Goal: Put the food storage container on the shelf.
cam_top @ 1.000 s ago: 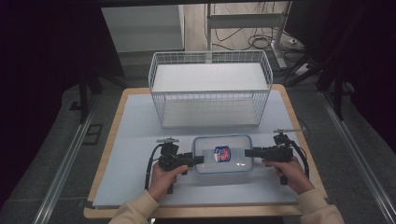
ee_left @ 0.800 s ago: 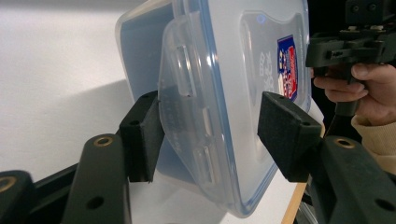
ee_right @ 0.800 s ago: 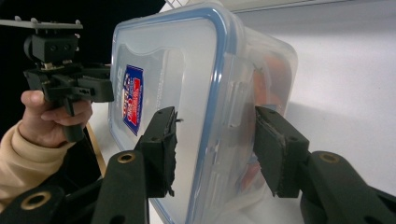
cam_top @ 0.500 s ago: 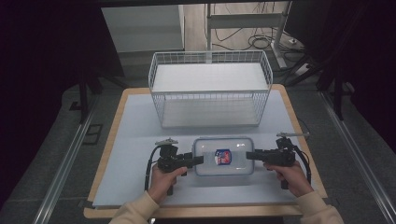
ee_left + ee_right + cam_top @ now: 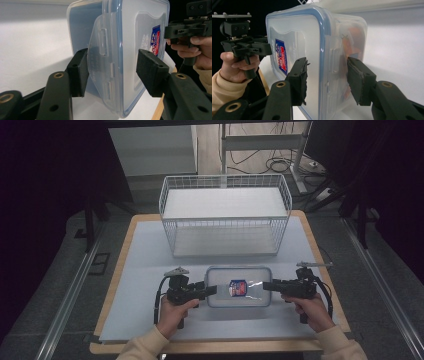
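Jaws on both grippers stand spread, each pair bracketing one short end of the container without clamping yet. Largest first: table (image 5: 145,270) with pale mat, then wire basket (image 5: 225,220) standing at the far side, nothing in it as far as the high view shows. Clear plastic container (image 5: 239,286) with blue-rimmed lid lies flat on the table just in front of the basket, between the two grippers (red-and-blue label on top, something orange inside, can't tell what). Left gripper (image 5: 210,290) sits at its left end; in the left gripper view the end latch flap (image 5: 101,67) lies in the gap between the pads. Right gripper (image 5: 267,286) at the right end, pads either side of the lid edge, gap visible. Judgement: approach done, both ends lined up; closing, lifting and probably moving to the basket all remain. Container not yet off the table.
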`<state>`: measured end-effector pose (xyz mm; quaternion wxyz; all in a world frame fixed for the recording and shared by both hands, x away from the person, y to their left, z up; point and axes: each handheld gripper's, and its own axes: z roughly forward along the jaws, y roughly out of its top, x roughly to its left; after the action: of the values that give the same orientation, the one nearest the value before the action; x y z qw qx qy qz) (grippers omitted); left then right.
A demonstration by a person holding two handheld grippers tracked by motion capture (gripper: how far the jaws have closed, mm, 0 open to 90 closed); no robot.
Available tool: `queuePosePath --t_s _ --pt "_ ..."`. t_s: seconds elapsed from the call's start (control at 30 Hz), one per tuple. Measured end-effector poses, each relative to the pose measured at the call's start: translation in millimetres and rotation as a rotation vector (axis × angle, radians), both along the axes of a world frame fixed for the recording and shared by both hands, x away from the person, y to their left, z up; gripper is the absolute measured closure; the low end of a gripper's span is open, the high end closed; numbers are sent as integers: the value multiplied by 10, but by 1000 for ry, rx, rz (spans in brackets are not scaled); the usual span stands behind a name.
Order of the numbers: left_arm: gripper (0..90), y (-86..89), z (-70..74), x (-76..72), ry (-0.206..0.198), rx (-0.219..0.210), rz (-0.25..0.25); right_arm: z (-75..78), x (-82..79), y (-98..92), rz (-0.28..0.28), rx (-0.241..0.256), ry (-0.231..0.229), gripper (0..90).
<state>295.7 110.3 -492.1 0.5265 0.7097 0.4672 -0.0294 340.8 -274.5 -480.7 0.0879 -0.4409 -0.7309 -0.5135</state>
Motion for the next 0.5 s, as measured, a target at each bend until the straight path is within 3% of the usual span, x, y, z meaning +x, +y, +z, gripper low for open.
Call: queuePosePath --t_s 0.5 --pt "453 42 181 -11 -54 1 -3 211 -72 49 -10 0 -94 523"
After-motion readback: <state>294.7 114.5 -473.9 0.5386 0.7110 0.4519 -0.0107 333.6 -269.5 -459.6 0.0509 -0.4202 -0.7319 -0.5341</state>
